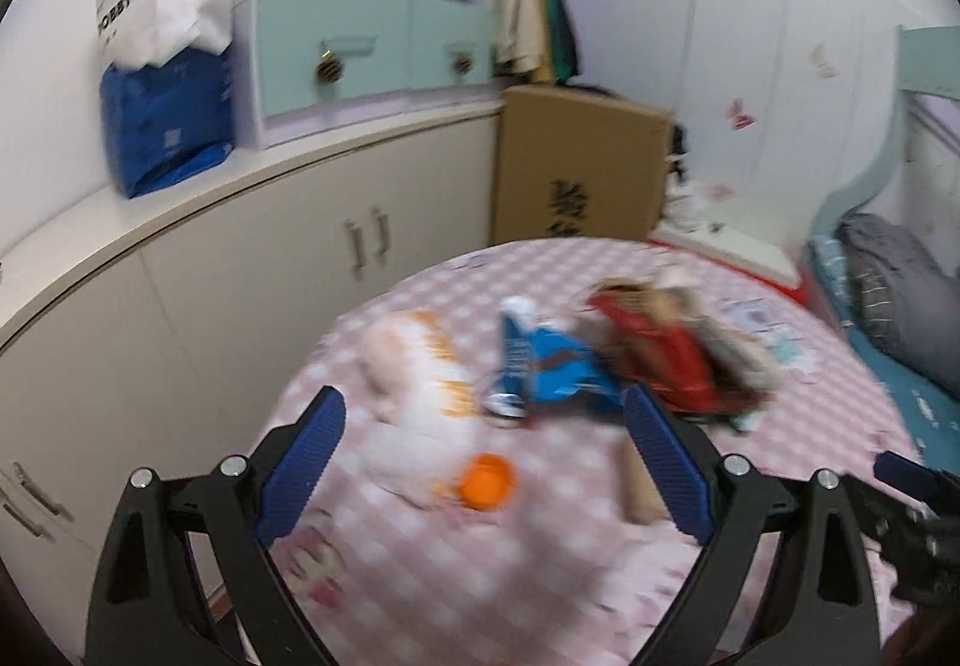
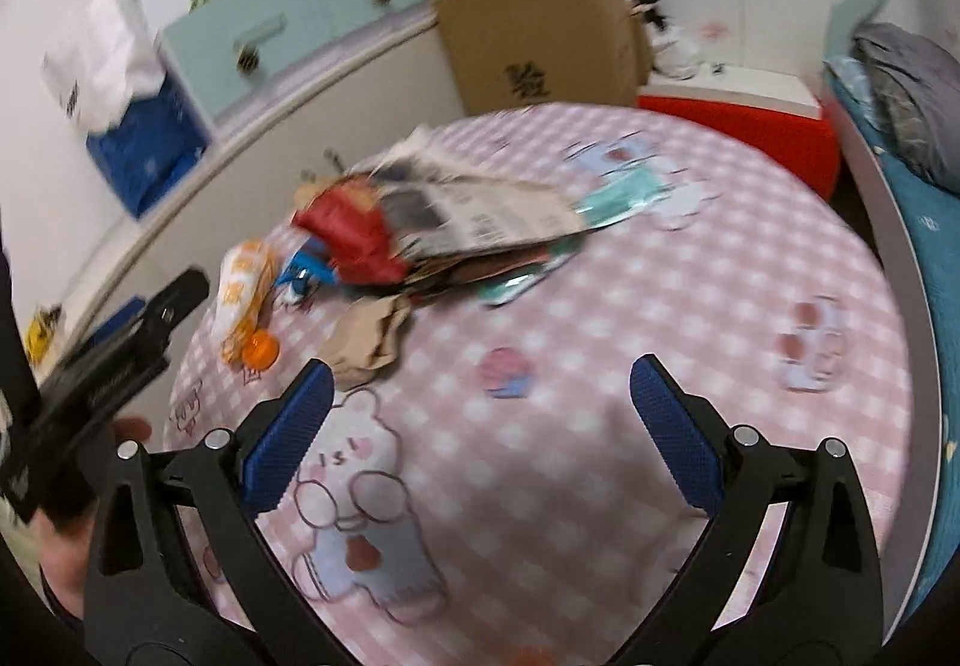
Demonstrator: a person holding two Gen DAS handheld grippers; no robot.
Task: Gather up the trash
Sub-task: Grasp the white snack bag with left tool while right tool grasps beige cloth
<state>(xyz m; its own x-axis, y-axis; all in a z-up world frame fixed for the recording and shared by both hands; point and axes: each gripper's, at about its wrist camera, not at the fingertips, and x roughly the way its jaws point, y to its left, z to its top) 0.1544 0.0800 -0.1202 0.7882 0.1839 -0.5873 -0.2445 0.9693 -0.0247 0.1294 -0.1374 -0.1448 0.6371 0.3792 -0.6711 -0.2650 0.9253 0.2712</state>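
Note:
Trash lies on a round table with a pink checked cloth (image 1: 480, 576). In the left wrist view I see a white-and-orange wrapper (image 1: 420, 366), an orange cap (image 1: 486, 483), a blue packet (image 1: 552, 360), a red packet (image 1: 666, 348) and a crumpled brown paper (image 1: 639, 486). My left gripper (image 1: 486, 420) is open and empty above the cap. In the right wrist view the same wrapper (image 2: 243, 282), cap (image 2: 261, 349), red packet (image 2: 354, 234), brown paper (image 2: 369, 339) and a newspaper (image 2: 480, 204) lie at the far left. My right gripper (image 2: 480, 384) is open and empty over bare cloth.
A cream cabinet (image 1: 240, 276) runs along the left wall, with a blue bag (image 1: 168, 126) and mint drawers (image 1: 372, 48) on top. A cardboard box (image 1: 576, 162) stands behind the table. A bed (image 2: 918, 186) is at the right. The left gripper's body (image 2: 108, 360) shows at left.

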